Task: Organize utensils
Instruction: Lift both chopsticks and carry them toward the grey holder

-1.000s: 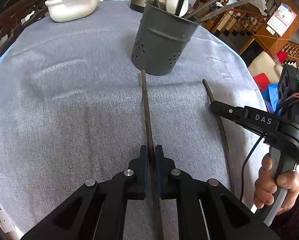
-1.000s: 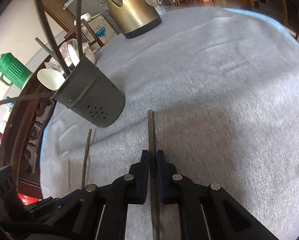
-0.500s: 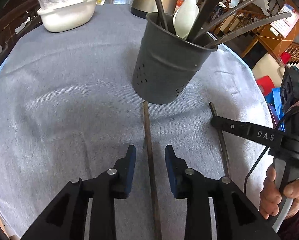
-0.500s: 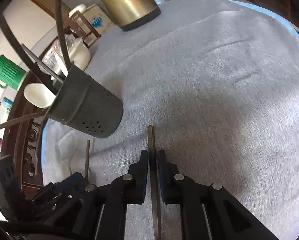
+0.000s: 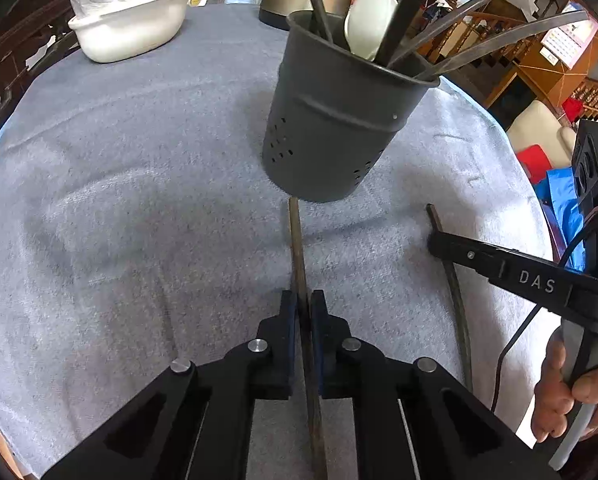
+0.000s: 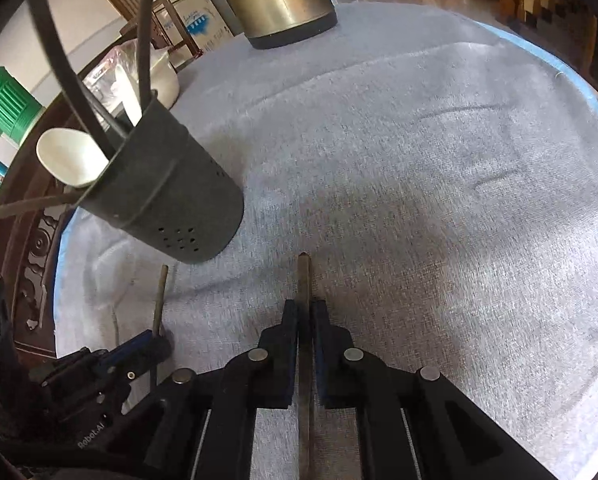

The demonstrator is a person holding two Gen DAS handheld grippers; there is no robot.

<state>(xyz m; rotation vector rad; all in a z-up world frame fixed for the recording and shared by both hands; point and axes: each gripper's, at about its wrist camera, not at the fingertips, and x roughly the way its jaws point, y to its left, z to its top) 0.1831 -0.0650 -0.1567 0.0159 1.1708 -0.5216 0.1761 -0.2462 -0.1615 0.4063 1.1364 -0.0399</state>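
Round table draped in a grey towelling cloth (image 5: 139,200), with wooden chairs, stair railings and cluttered shelves beyond its edge. At the far side, a brass-coloured kettle (image 6: 279,0) on a black base; near it a white basin (image 5: 131,32) with a crumpled plastic bag inside. Off the table in the right wrist view, a green plastic jug (image 6: 3,104).

Nearer the middle, upright on the cloth, a dark grey perforated utensil holder (image 5: 331,120), crowded with long dark handles and a white spoon (image 5: 369,16) leaning out over its rim.

In front of the holder, two slim dark sticks flat on the cloth, roughly parallel and apart. Left chopstick (image 5: 297,248) with its far tip just short of the holder's base, pinched between the closed-in jaws of the left gripper (image 5: 303,308). Right chopstick (image 6: 304,280) further from the holder, far end bare on the cloth, clamped likewise in the narrow jaws of the right gripper (image 6: 305,316). Seen from the left wrist view, a bare hand (image 5: 571,400) wrapped around the right gripper's handle at the table's edge.
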